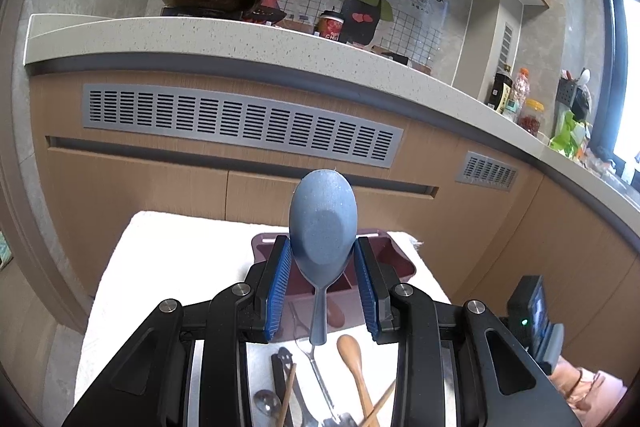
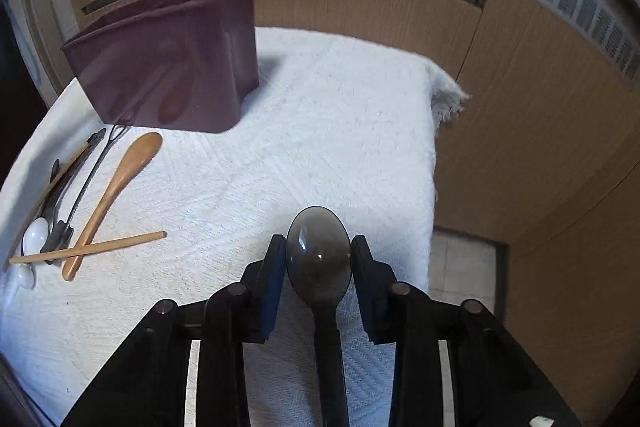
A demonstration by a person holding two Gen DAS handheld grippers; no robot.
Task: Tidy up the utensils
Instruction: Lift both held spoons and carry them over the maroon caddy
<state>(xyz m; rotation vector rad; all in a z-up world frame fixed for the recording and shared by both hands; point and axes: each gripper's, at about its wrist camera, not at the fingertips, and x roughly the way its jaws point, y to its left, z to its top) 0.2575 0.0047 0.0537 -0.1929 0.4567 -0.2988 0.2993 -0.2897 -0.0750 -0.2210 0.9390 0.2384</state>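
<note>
— Gripping anything?
— Yes: the left gripper (image 1: 323, 259) is pinching a blue spoon (image 1: 322, 223) above the maroon utensil holder (image 1: 394, 259); the right gripper (image 2: 319, 259) is clamping a dark spoon (image 2: 319, 251) over the white cloth (image 2: 320, 131).

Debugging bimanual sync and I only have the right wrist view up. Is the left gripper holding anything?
Observer: Yes. The left gripper is shut on a blue-grey spoon, jaws against the sides of its bowl.
Operator: Same grip as my right gripper on the dark spoon?
Observer: Same. The bowl points away from the camera and the handle runs back between the jaws.
Operator: I only get the outer wall of the organizer. Anything inside?
Observer: Its open top shows dividers splitting it into compartments. The spoon hides much of the interior, so I can't tell what's in them.
</note>
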